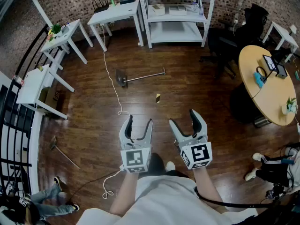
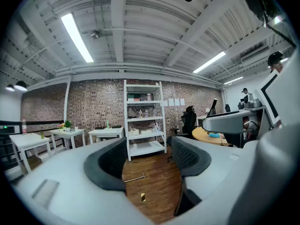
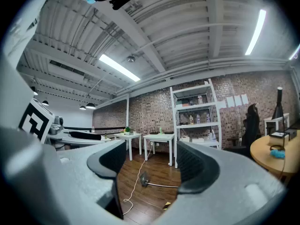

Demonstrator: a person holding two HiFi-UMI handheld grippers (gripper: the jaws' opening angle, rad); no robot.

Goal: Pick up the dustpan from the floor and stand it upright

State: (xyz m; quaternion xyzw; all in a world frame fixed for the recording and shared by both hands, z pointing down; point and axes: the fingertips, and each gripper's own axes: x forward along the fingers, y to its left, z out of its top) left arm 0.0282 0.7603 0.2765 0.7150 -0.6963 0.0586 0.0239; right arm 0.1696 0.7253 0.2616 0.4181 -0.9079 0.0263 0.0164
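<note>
A: What's worn?
B: A white shirt (image 1: 159,201), dark trousers (image 1: 157,163), a white shoe (image 1: 169,166).
A: The tools?
B: Left gripper (image 1: 139,122) and right gripper (image 1: 183,117) are pale grey, with dark pads (image 1: 129,123) and black-and-white marker cubes (image 1: 136,157). A black cable (image 1: 225,203) runs by the right.

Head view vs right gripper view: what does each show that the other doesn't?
Head view only: the left gripper and right gripper seen from above, fingers apart and empty, and a second long-handled tool on the floor by the railing.
Right gripper view only: the ceiling and its strip light.
Both: the dustpan lying flat on the floor, the white cord, the shelf and the round table.
</note>
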